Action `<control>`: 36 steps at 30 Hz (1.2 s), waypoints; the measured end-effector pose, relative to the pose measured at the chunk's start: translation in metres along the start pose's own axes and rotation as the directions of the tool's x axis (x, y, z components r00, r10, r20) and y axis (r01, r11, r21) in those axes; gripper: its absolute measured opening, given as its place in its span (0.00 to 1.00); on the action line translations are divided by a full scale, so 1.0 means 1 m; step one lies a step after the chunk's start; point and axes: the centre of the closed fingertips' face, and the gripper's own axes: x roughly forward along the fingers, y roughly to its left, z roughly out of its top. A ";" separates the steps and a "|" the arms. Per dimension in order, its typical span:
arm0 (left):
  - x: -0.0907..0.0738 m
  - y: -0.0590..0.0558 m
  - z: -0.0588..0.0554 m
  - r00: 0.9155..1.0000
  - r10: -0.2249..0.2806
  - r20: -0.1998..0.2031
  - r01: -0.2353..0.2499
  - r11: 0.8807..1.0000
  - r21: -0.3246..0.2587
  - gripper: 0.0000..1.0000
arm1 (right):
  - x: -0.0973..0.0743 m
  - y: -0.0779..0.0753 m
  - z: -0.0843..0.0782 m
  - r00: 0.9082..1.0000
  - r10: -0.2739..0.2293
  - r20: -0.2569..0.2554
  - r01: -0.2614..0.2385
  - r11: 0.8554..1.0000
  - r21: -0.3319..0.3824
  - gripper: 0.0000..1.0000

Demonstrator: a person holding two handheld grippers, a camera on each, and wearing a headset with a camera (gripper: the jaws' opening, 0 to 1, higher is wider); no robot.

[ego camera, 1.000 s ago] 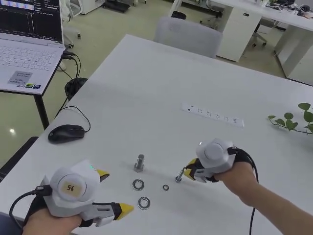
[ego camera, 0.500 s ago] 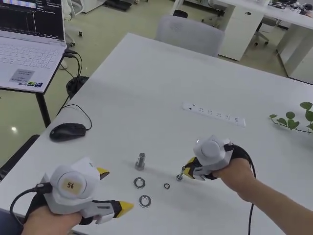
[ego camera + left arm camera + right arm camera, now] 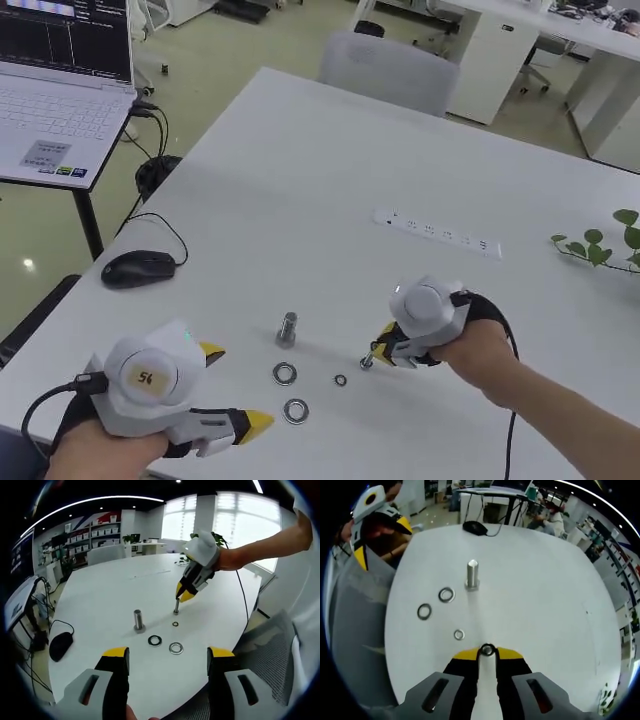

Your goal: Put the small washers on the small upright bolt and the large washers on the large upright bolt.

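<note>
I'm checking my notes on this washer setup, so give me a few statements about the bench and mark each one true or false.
1. Two large washers lie flat on the table near the large bolt. True.
2. The large bolt lies on its side. False: it stands upright.
3. The left tool is open and holds nothing. True.
4. The right tool hovers over the mouse. False: its tips are at the small bolt, shut on what looks like the held small washer.
5. A loose small washer lies on the table between the small bolt and the large washers. True.
</note>
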 end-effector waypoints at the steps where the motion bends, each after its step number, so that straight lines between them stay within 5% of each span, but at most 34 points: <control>1: 0.000 0.000 0.000 1.000 0.000 0.000 0.000 1.000 -0.001 0.62 | 0.000 0.000 0.000 1.000 0.001 -0.001 -0.001 1.000 0.000 0.13; 36: -0.008 0.006 -0.010 1.000 0.019 -0.016 -0.020 1.000 -0.016 0.62 | 0.036 0.005 -0.017 0.993 0.030 -0.114 -0.031 1.000 -0.003 0.13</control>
